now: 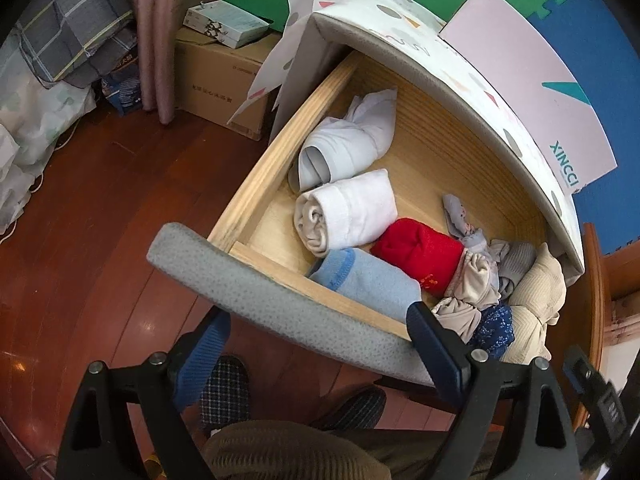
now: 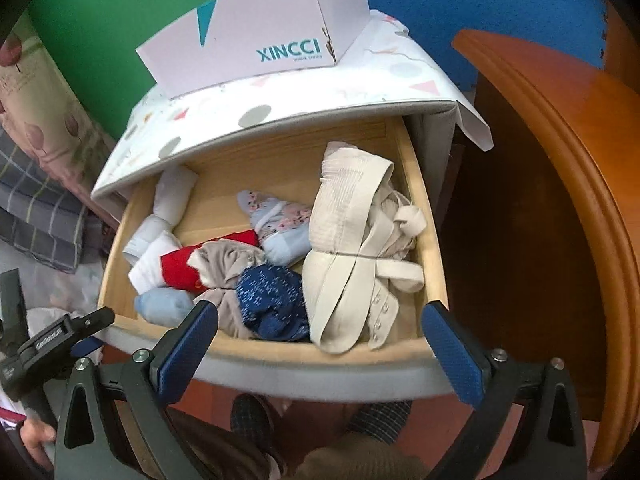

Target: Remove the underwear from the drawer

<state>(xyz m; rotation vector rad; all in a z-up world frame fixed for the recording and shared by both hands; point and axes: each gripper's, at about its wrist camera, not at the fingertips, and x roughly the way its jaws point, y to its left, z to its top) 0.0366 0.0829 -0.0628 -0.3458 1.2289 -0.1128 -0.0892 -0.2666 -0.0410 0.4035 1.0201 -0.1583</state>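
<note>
**A:** How do the jaws stand, left wrist view first?

**B:** Spread wide, holding nothing. The left gripper (image 1: 320, 328) hangs above the drawer front (image 1: 256, 300), tilted down into the open drawer (image 1: 256, 184). The underwear lies inside it: two white rolls (image 1: 344, 212), one red roll (image 1: 420, 256), one light blue roll (image 1: 368, 284), with a tangle at the right I cannot count. Two checked slippers (image 1: 224, 388) stand on the floor below.

**B:** Right wrist view: the right gripper (image 2: 320, 320) is also wide and empty, poised over the drawer's near edge. Between its fingers sit one navy patterned piece (image 2: 272, 300) and one cream ribbed garment (image 2: 348, 256). One pink box (image 2: 256, 48) rests on the cabinet top.
</note>
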